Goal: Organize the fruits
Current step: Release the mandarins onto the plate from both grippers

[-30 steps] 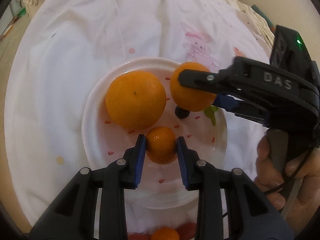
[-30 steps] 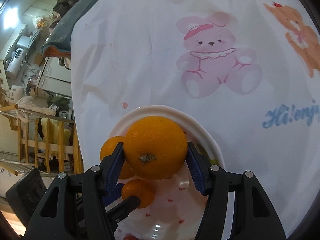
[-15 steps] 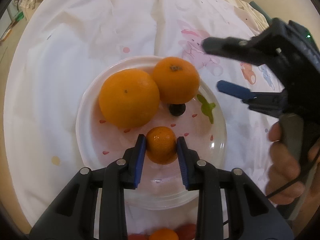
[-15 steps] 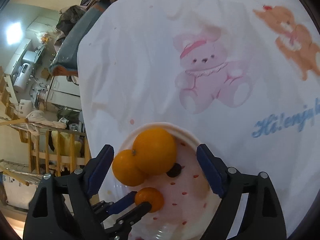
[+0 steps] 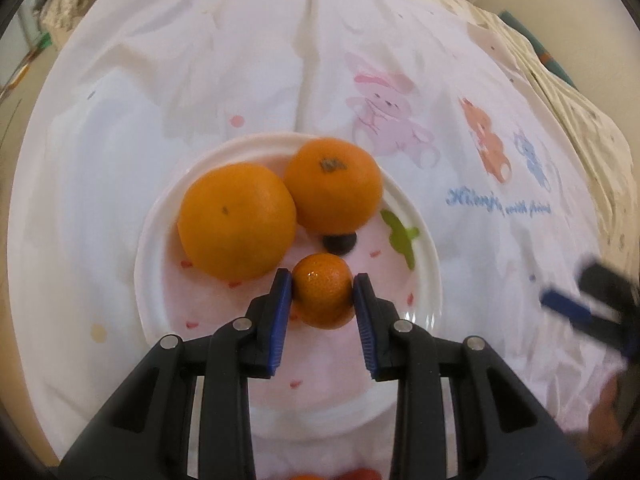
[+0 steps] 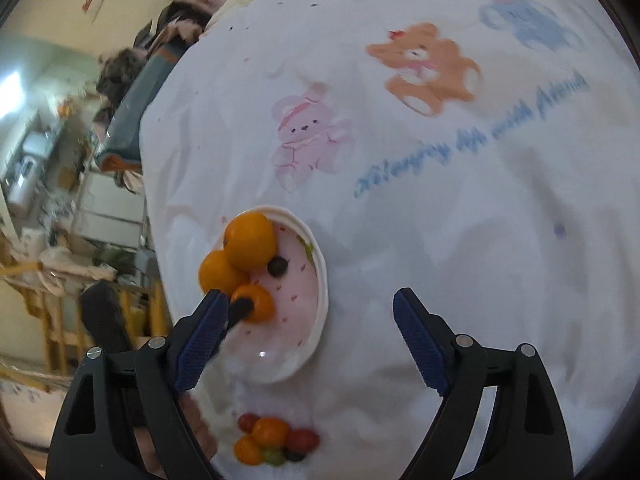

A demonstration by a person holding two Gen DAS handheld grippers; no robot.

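Note:
A white plate (image 5: 420,240) with pink flecks holds two large oranges, one on the left (image 5: 237,220) and one behind it to the right (image 5: 333,184), plus a dark berry (image 5: 339,243). My left gripper (image 5: 322,289) is shut on a small mandarin (image 5: 322,292) just above the plate's middle. In the right wrist view the plate (image 6: 320,280) lies at lower left with the oranges (image 6: 250,246) and the held mandarin (image 6: 256,303). My right gripper (image 6: 308,312) stands open and empty above the cloth to the plate's right; its blurred fingers (image 5: 564,308) show at the right edge of the left wrist view.
A white cloth (image 6: 440,220) printed with bears and blue script covers the surface. A small heap of little fruits (image 6: 272,442), red, orange, green and dark, lies on the cloth near the plate. Furniture and clutter (image 6: 80,200) stand beyond the cloth's left edge.
My right gripper opened, left its large orange on the plate beside the other one, and drew back up and to the right. The left gripper kept still with the mandarin.

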